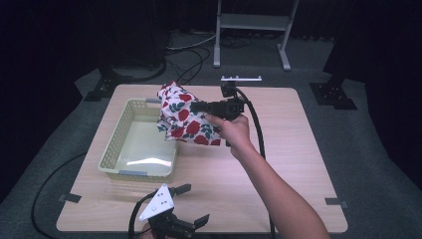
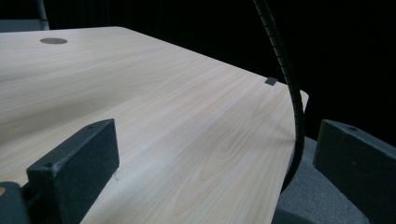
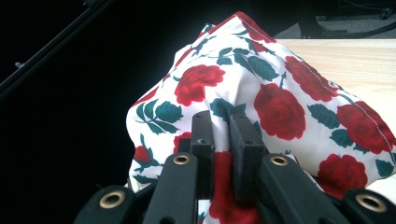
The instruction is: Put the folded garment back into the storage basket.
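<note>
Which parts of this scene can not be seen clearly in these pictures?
- High view: the far right corner of the basket is hidden behind the flowered cloth.
- High view: the right gripper has its jaw tips buried in the cloth folds.
- High view: the left gripper is cut off by the bottom edge.
- Right gripper view: the table is mostly covered by the cloth.

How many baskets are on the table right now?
1: a pale plastic basket on the left part of the wooden table. The rose-print cloth, clamped in the right gripper, hangs over its far right corner.
</note>
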